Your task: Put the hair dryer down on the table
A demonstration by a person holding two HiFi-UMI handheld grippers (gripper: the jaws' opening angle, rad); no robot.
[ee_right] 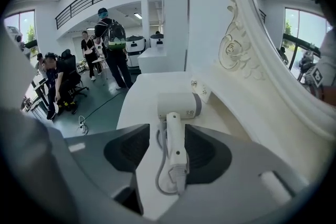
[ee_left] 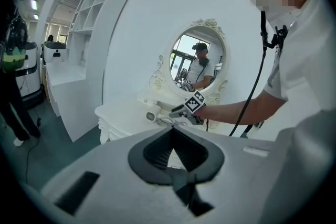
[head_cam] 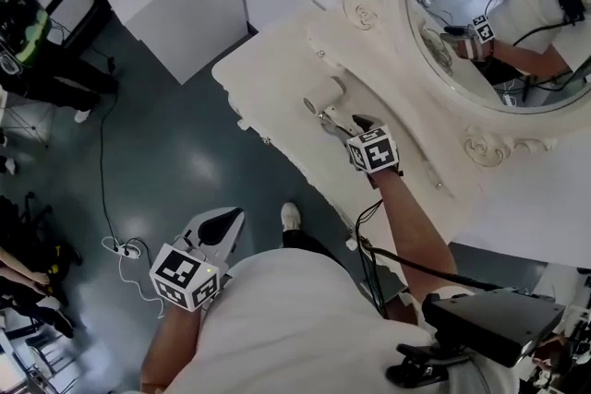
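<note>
Now the right claw (ee_right: 168, 131) stands apart around the hair dryer (ee_right: 178, 106) lying on the table (ee_right: 140, 96), left claw (ee_left: 171, 130) together.

White hair dryer (ee_right: 177, 128) lies flat on the cream table (ee_right: 137, 96).

Locate the hair dryer (ee_right: 177, 106) at 12 o'clock from your right gripper (ee_right: 168, 131): it has a white body, a grey band at one end of the barrel and a pale grey cord (ee_right: 159, 168). The table (head_cam: 268, 88) beneath it is cream-white. The mirror frame (head_cam: 480, 148) is the same cream, with raised scrollwork. Your right gripper and left gripper (ee_left: 171, 131) are mid-grey with black pad recesses. Each marker cube (head_cam: 373, 149) carries black squares on white. At 9 o'clock in the head view, the floor (head_cam: 175, 152) is dark blue-grey and plain. Your shirt (head_cam: 305, 318) is white.
</note>
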